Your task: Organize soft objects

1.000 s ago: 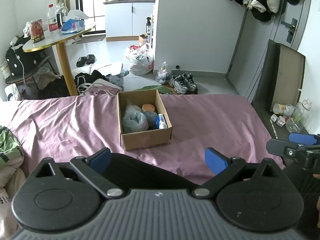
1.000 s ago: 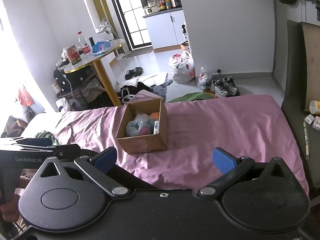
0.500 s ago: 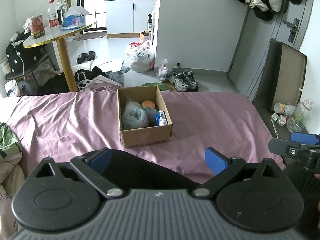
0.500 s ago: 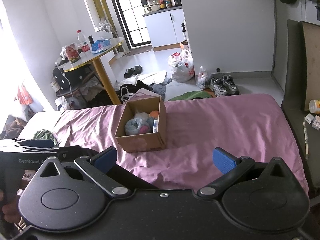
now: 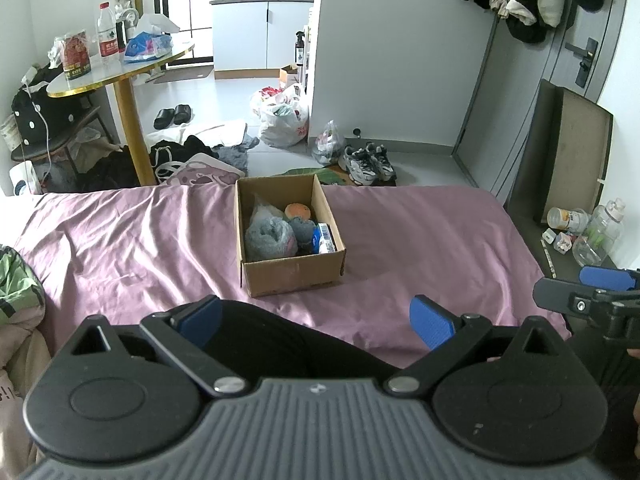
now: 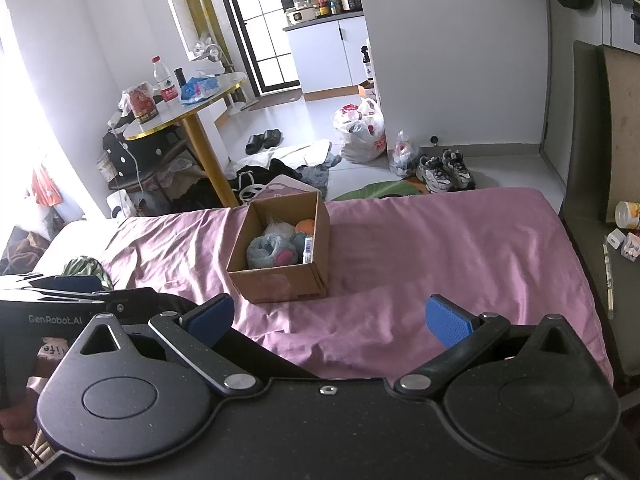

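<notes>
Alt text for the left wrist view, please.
An open cardboard box holding soft items, including a grey bundle and an orange ball, sits on a pink bedsheet. The open, empty left tool points toward it.

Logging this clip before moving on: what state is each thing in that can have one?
Left gripper: open, empty.
Right gripper: open, empty.
Cardboard box: open-topped, upright on the sheet.
Grey fluffy bundle: inside the box.
Orange ball: inside the box.
Purple sheet: wrinkled.
</notes>
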`<state>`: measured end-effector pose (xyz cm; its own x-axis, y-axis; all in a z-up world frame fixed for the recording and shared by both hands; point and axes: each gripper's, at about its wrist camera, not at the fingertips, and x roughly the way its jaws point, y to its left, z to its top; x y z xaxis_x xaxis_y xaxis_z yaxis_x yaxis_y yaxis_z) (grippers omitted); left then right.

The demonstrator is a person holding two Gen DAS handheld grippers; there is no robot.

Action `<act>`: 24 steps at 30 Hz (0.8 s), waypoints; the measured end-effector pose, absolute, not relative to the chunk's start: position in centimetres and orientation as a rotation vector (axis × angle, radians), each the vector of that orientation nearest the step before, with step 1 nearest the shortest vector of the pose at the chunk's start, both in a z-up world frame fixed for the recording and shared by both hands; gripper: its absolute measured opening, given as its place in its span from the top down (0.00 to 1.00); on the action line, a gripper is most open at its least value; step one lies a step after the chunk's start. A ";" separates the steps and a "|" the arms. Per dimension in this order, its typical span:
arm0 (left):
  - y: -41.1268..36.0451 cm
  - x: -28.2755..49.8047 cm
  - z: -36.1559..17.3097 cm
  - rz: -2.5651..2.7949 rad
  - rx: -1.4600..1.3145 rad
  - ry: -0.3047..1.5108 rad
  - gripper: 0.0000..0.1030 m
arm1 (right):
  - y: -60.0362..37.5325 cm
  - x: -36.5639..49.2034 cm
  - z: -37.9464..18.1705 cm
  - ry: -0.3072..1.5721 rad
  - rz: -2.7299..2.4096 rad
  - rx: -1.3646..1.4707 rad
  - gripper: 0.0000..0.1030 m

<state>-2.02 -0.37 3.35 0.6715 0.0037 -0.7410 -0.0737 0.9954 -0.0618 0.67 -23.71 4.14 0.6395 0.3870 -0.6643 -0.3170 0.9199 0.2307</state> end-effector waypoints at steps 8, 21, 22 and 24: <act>-0.5 -2.1 3.4 0.043 -0.089 0.835 0.03 | -23.7 0.7 4.2 0.779 0.404 0.096 0.00; -0.5 -2.1 3.4 0.045 -0.089 0.834 0.03 | -23.7 0.7 4.0 0.779 0.398 0.091 0.00; -0.5 -2.1 3.4 0.046 -0.089 0.834 0.03 | -23.8 0.7 3.9 0.778 0.397 0.090 0.00; -0.4 -2.1 3.3 0.047 -0.091 0.835 0.03 | -23.8 0.7 3.9 0.778 0.398 0.091 0.00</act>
<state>-2.13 -0.41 3.34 0.6704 0.0053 -0.7420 -0.0771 0.9951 -0.0625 0.70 -23.76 3.90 0.6419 0.3817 -0.6650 -0.3152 0.9220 0.2249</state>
